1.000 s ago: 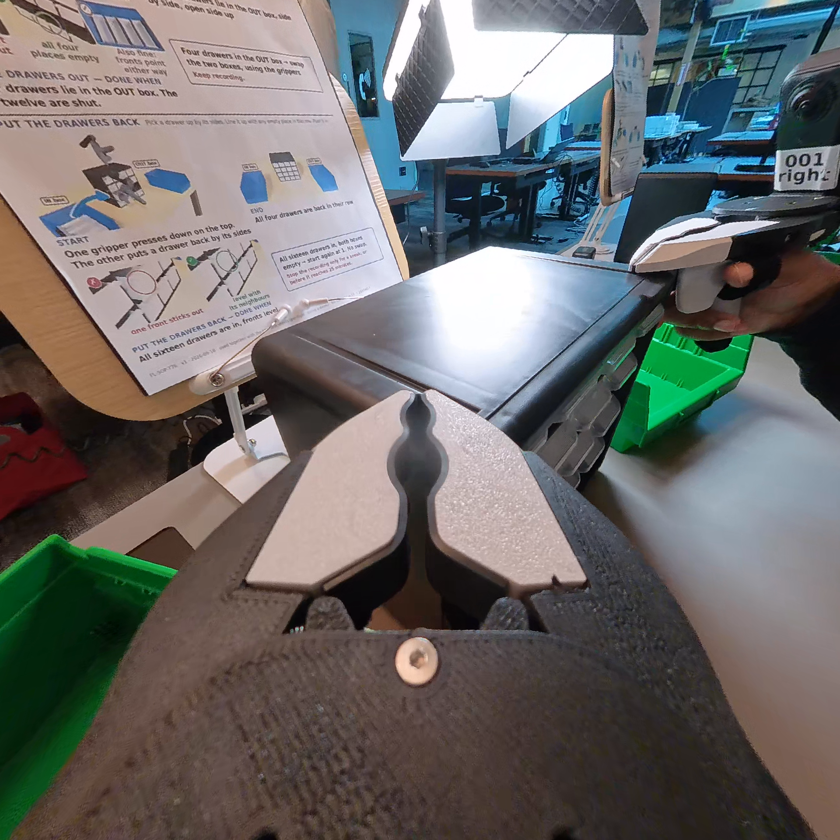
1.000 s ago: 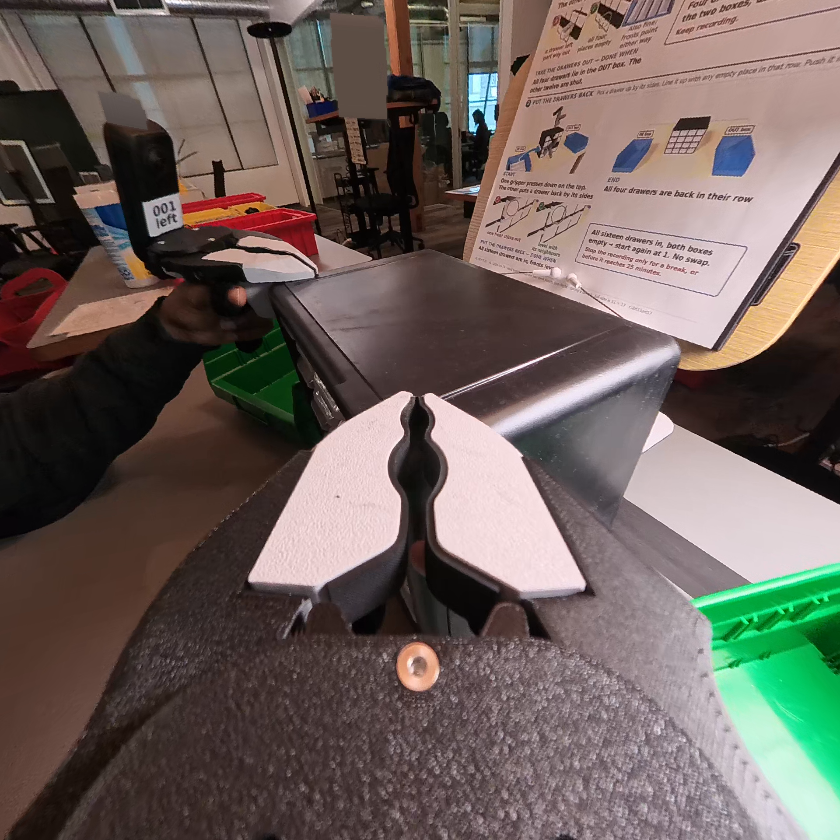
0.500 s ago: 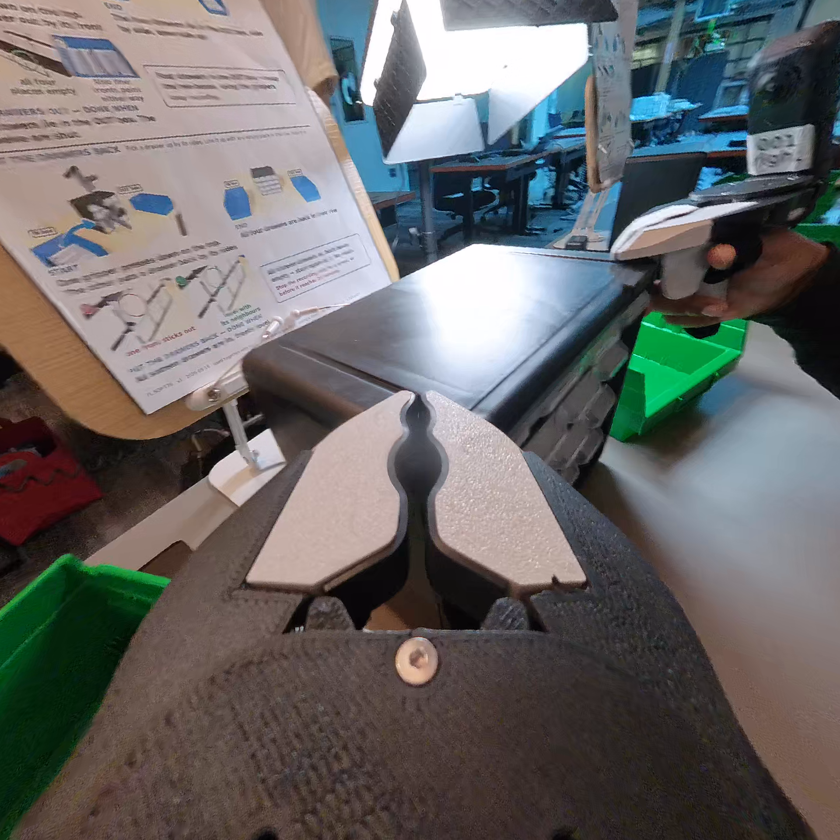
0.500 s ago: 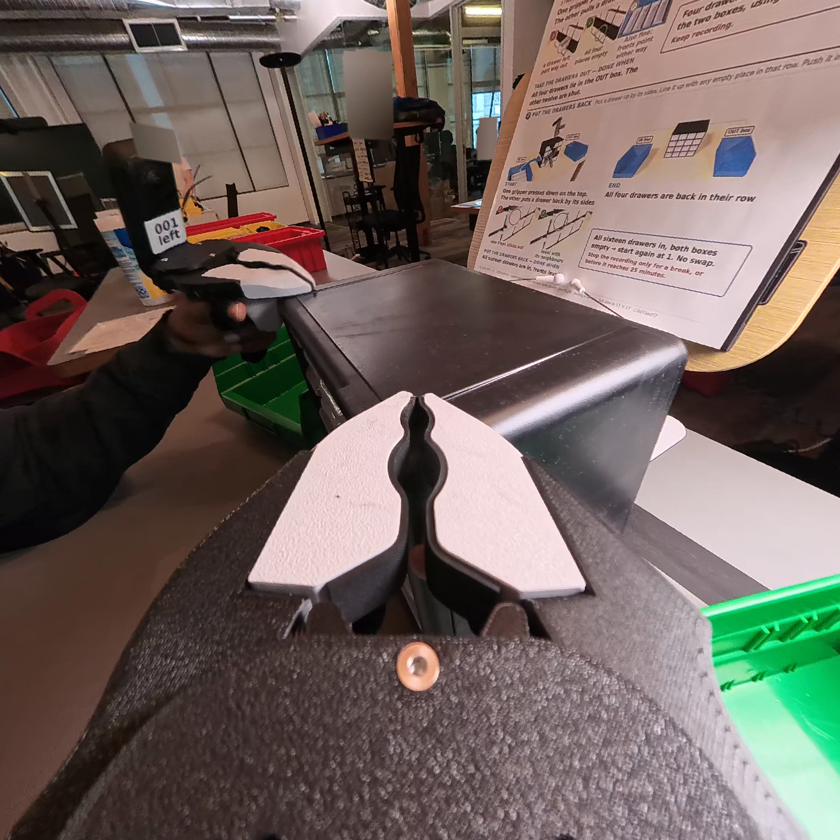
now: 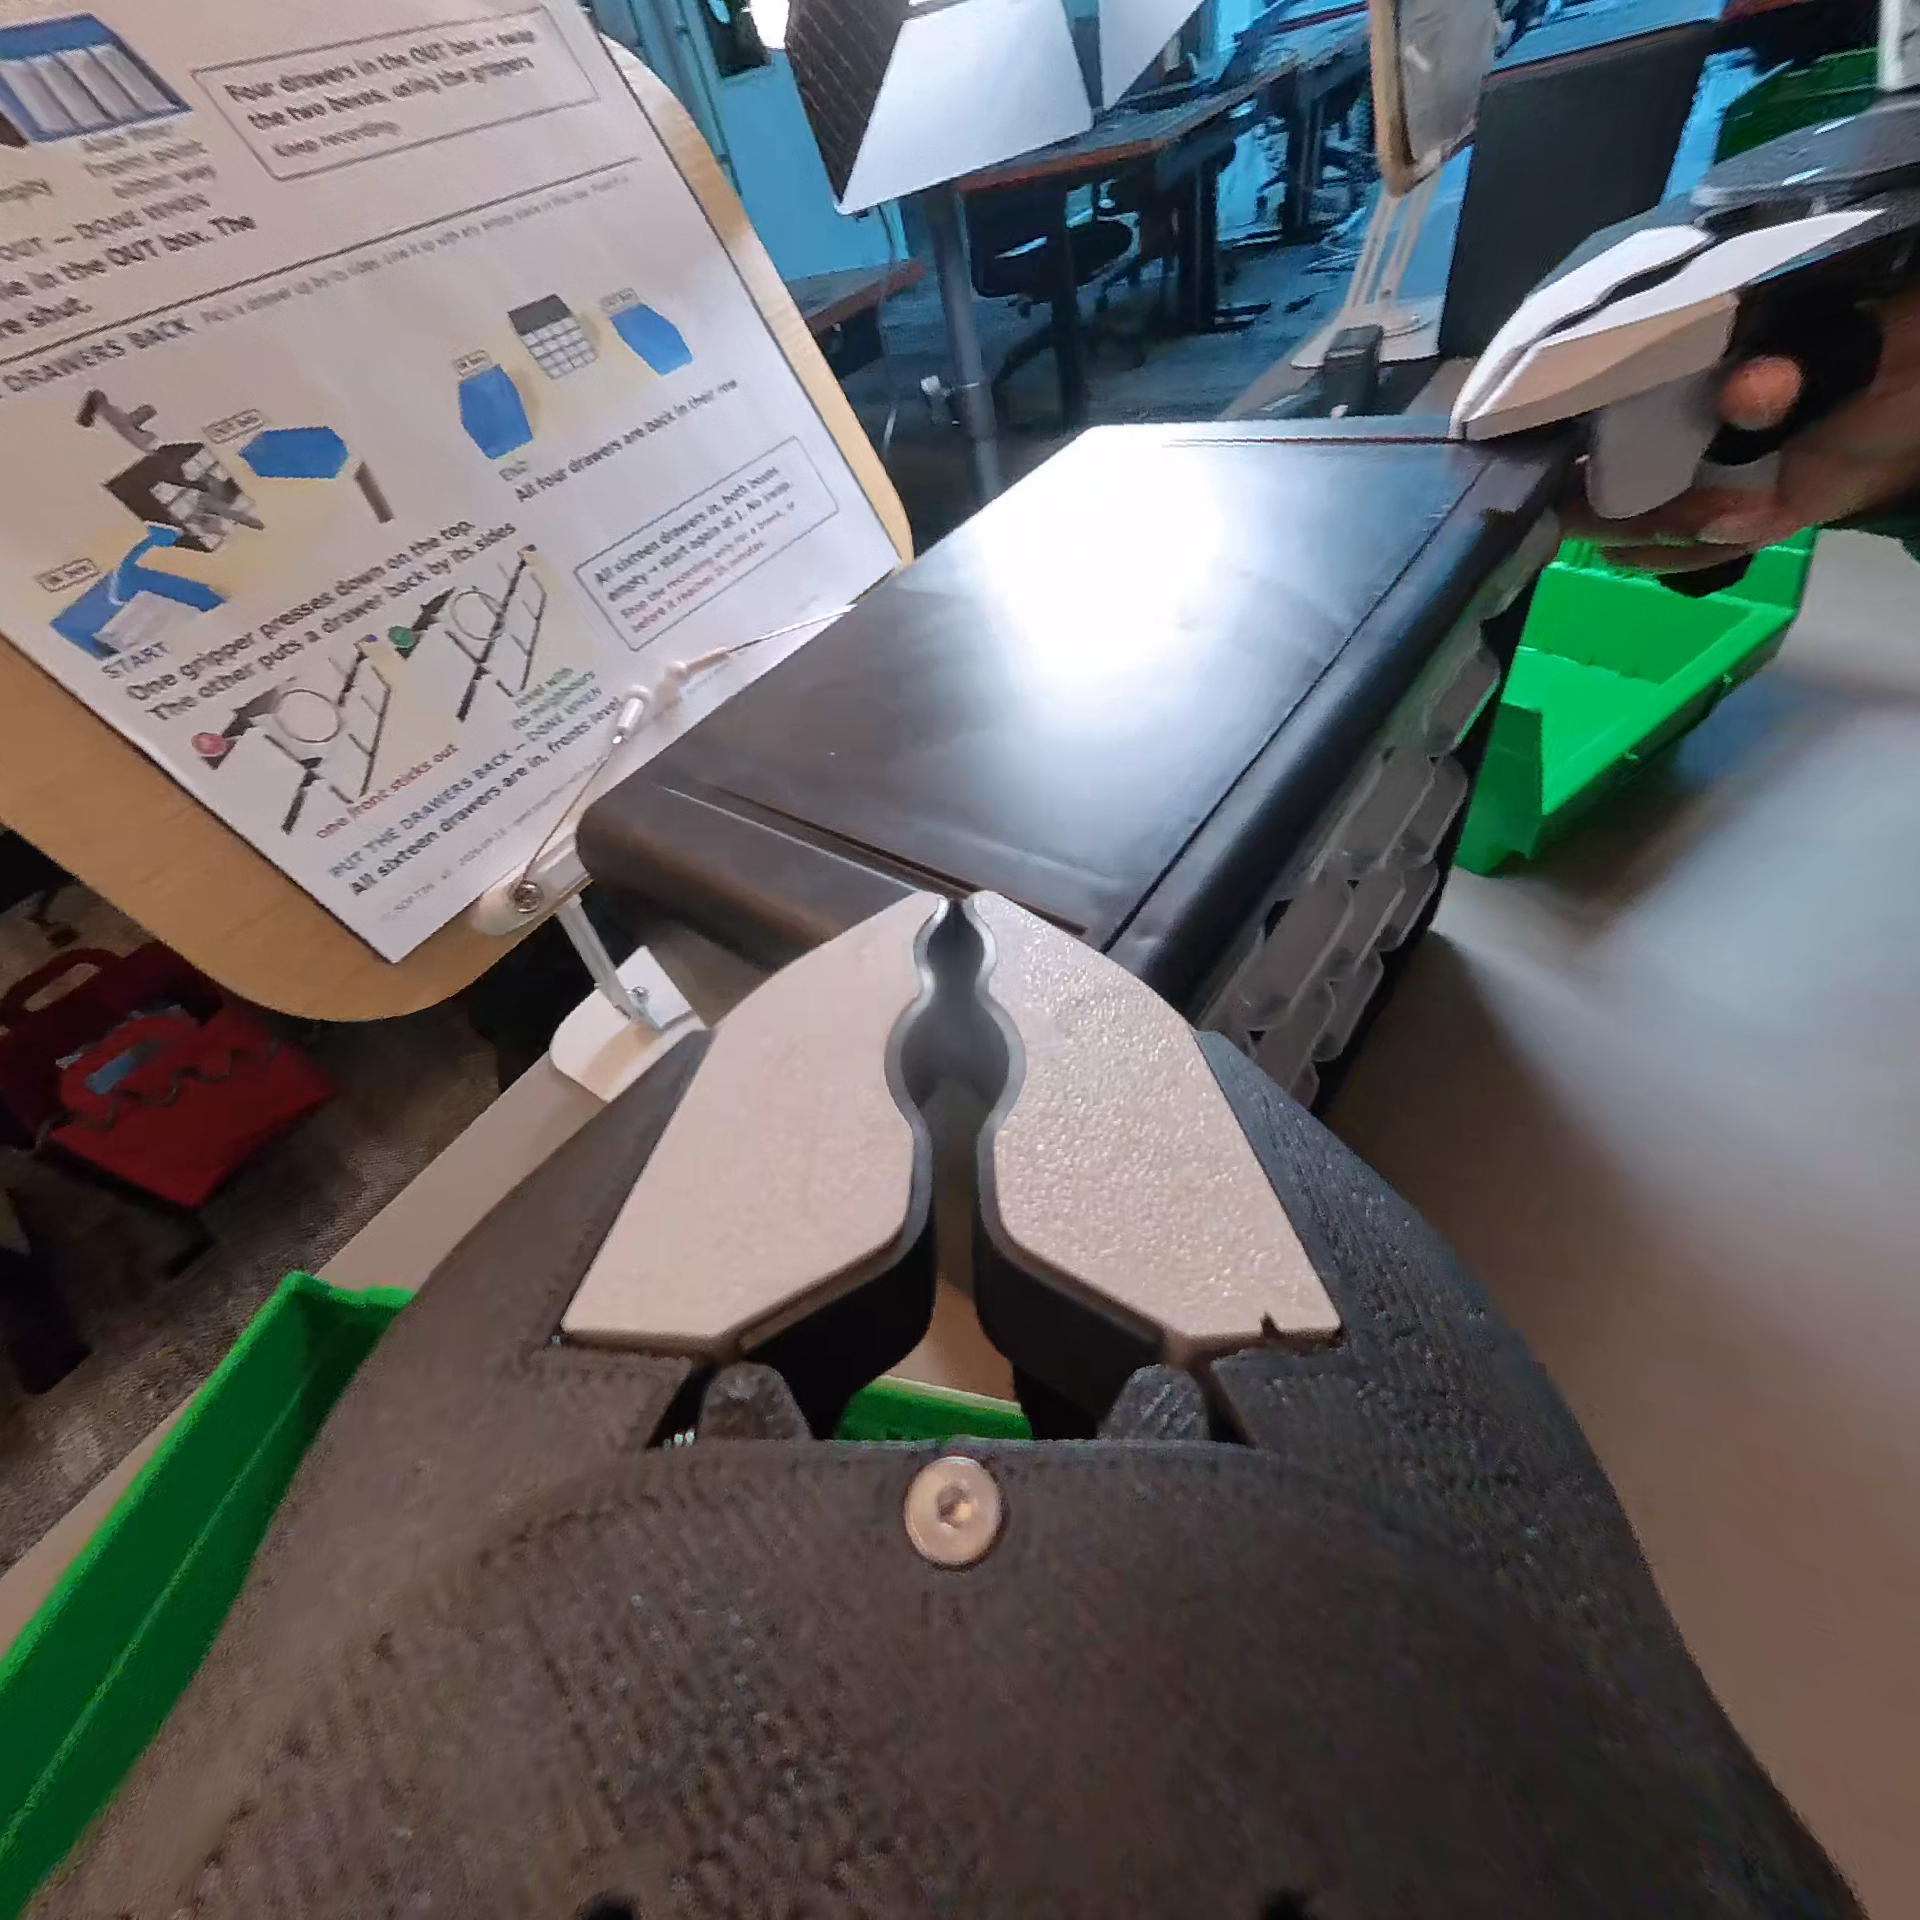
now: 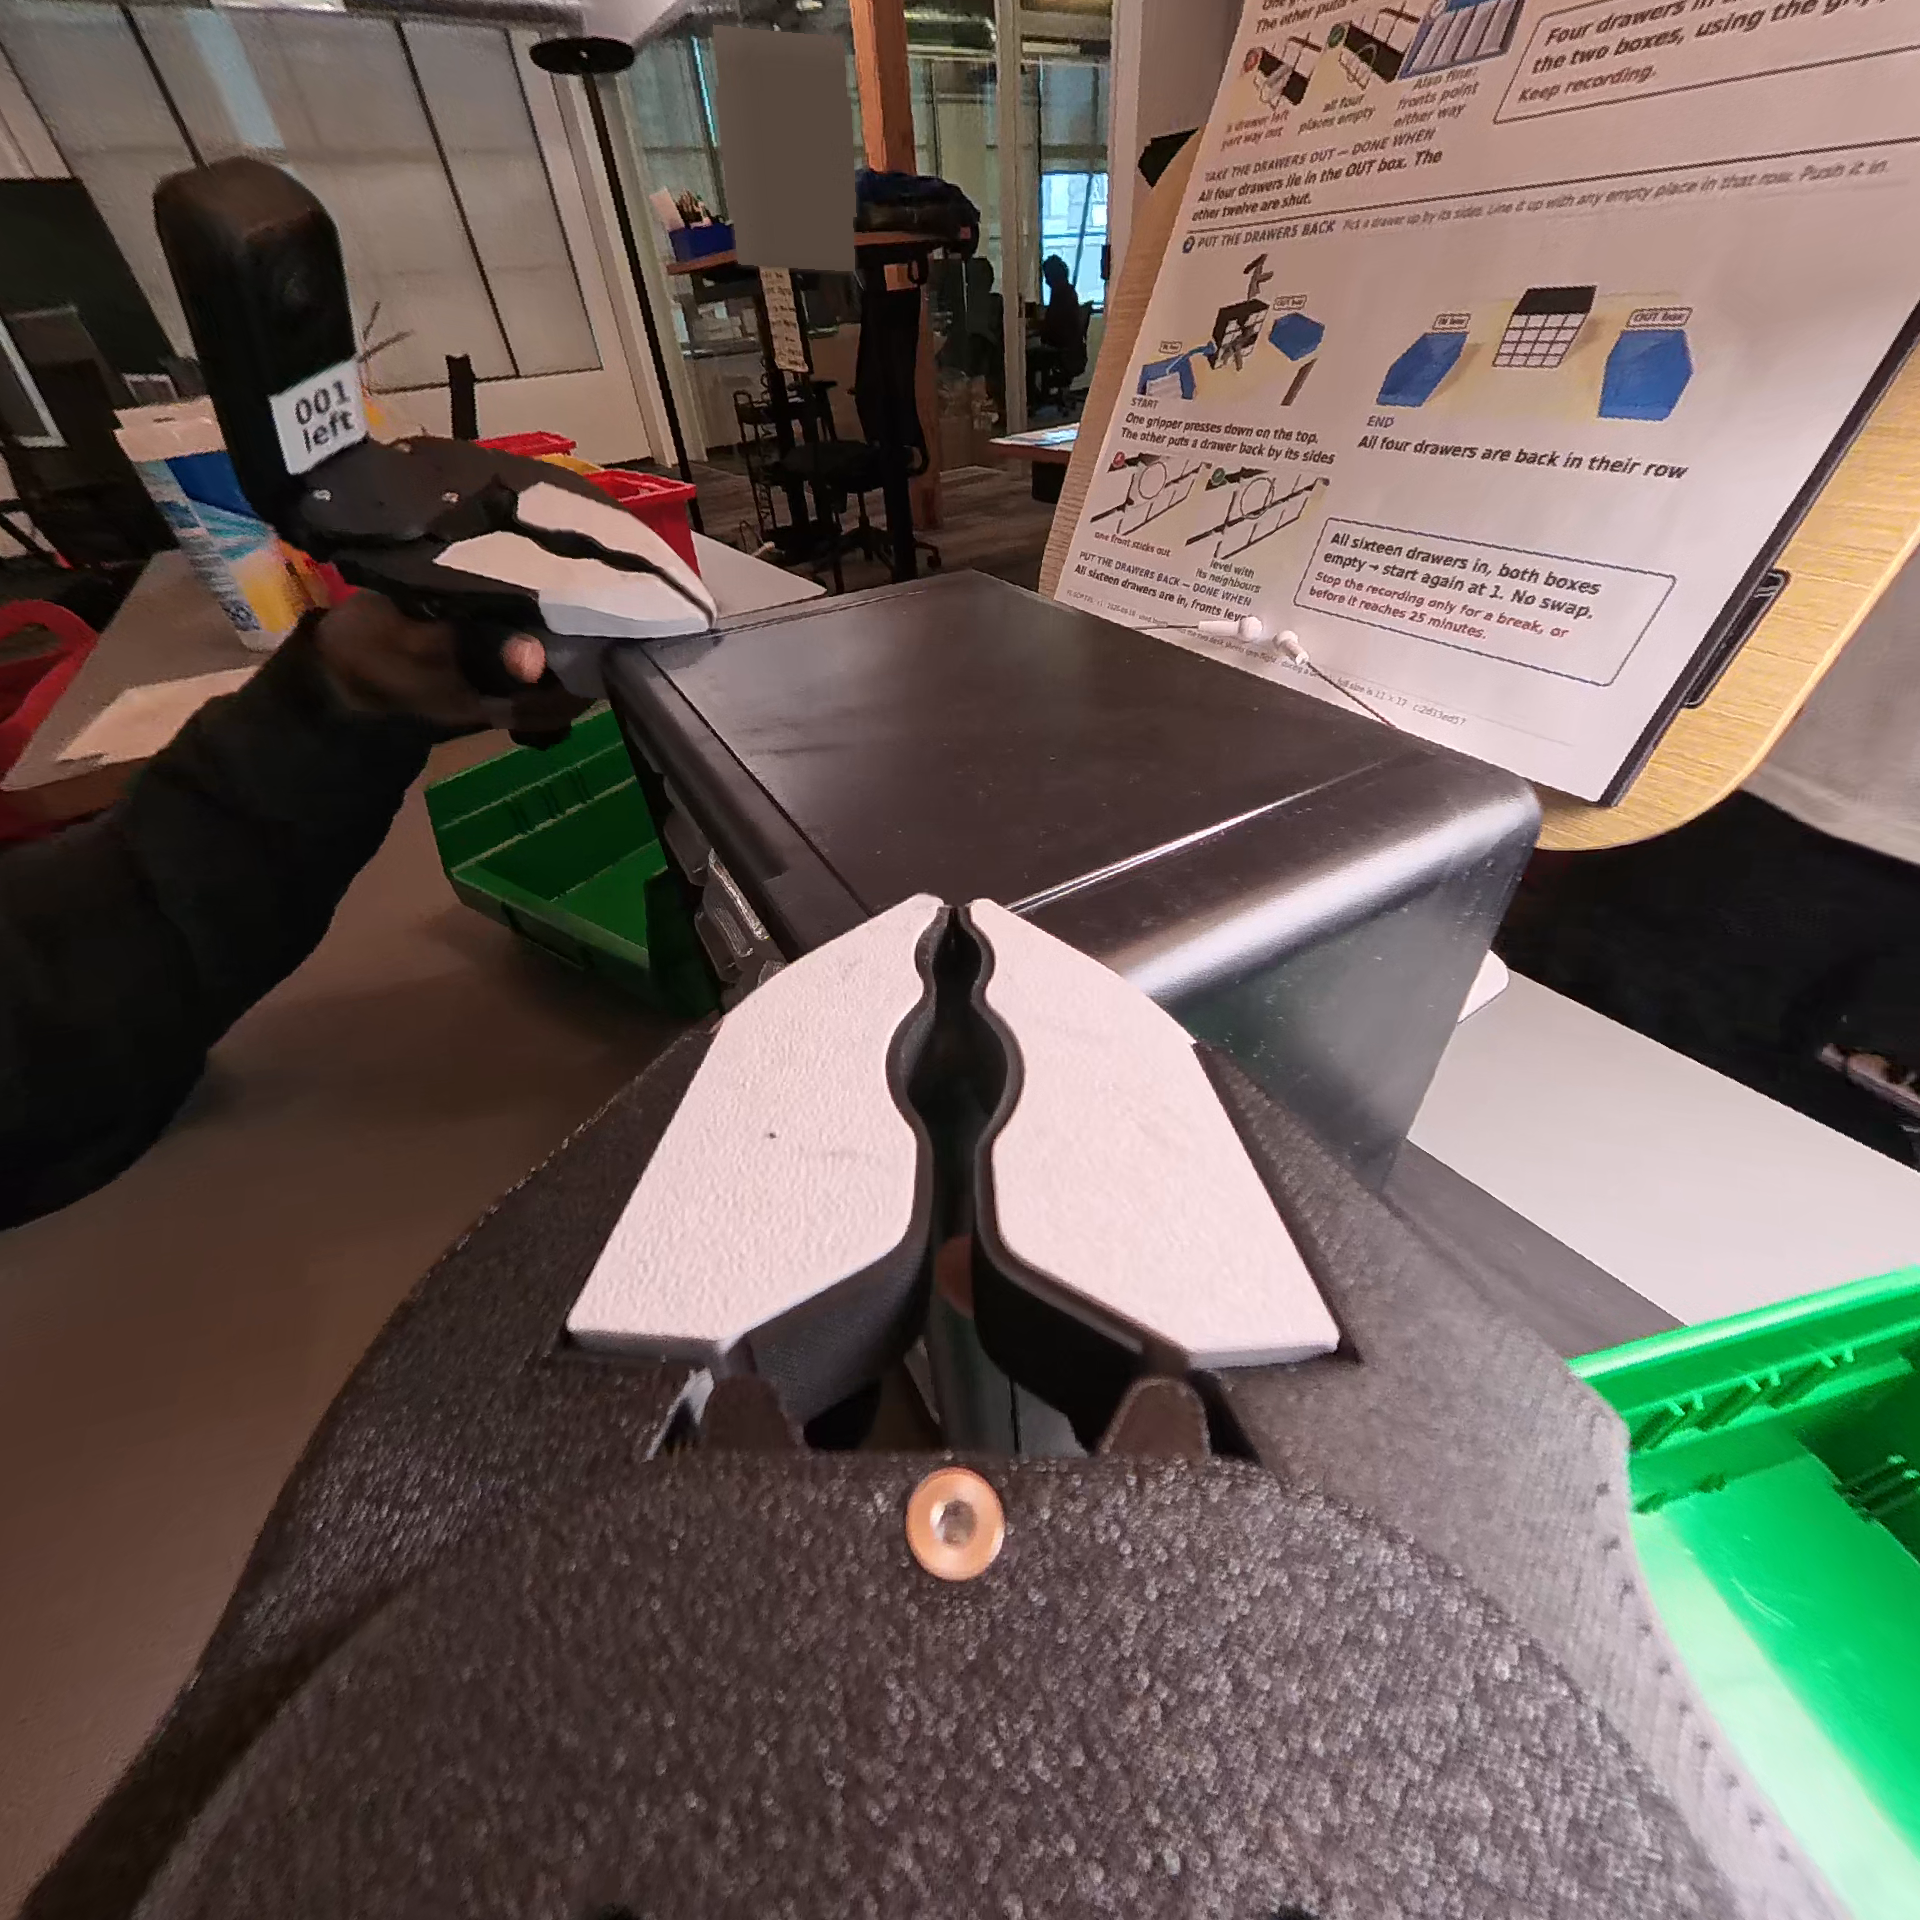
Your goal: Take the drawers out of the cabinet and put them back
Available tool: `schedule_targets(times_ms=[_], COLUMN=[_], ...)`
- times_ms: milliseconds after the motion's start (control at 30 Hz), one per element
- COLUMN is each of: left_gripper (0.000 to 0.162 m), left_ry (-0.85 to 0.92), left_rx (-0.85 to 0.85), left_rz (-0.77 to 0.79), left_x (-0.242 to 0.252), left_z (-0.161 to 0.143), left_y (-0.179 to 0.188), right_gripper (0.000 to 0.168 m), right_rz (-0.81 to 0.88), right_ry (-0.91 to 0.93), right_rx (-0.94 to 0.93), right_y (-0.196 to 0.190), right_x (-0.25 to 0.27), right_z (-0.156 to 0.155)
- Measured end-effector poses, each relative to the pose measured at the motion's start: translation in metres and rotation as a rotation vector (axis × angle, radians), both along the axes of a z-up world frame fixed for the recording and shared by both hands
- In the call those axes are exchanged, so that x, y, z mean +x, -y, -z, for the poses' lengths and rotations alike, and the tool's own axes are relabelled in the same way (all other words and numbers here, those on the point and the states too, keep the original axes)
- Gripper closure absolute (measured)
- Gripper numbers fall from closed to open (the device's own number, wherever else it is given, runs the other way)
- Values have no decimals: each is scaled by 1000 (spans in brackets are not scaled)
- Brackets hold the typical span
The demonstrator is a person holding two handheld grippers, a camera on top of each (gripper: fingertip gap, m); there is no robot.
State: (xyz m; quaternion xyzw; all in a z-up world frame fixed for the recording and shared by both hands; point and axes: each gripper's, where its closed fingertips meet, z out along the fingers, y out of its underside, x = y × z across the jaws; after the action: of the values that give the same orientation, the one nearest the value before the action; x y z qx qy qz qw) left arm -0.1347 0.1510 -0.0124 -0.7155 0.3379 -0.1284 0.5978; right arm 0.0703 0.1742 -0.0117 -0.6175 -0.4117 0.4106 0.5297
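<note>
Fingertips of the left gripper [image 5: 951, 914] closed together, nothing between them; they sit at the near corner of the cabinet [image 5: 1091, 665], at the level of its top edge. Right gripper [image 6: 951, 914] likewise pinched closed and empty, at the opposite end of the cabinet, tips over that corner. Each tool also shows in the other's view, nose touching or just above the cabinet's top rim: right gripper at the far corner in the left wrist view, left gripper in the right wrist view.

Grey drawers [image 5: 1340, 914] stacked in the cabinet's front face, fronts roughly level; count not readable. Bare table [image 5: 1662, 1091] lies open in front of the cabinet.

Two green bins: one [image 5: 1621, 675] beside the cabinet's right end, one [image 6: 717, 894] at its left end. One instruction board [image 5: 364, 468] stands just behind the cabinet.
</note>
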Motion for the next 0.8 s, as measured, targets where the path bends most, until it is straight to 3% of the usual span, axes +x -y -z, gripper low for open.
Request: schedule_targets(times_ms=[233,600,800], left_gripper=[162,162,162], left_ry=[154,149,158], left_rx=[-20,-14,-18], left_rz=[63,46,49], left_x=[5,6,6], left_z=[0,1,1], left_y=[8,9,9], right_gripper=[168,167,161], right_rz=[-4,169,208], right_ry=[-24,179,155], right_rx=[-16,132,130], right_y=[0,5,25], right_x=[0,-1,3], right_z=[-1,1,1])
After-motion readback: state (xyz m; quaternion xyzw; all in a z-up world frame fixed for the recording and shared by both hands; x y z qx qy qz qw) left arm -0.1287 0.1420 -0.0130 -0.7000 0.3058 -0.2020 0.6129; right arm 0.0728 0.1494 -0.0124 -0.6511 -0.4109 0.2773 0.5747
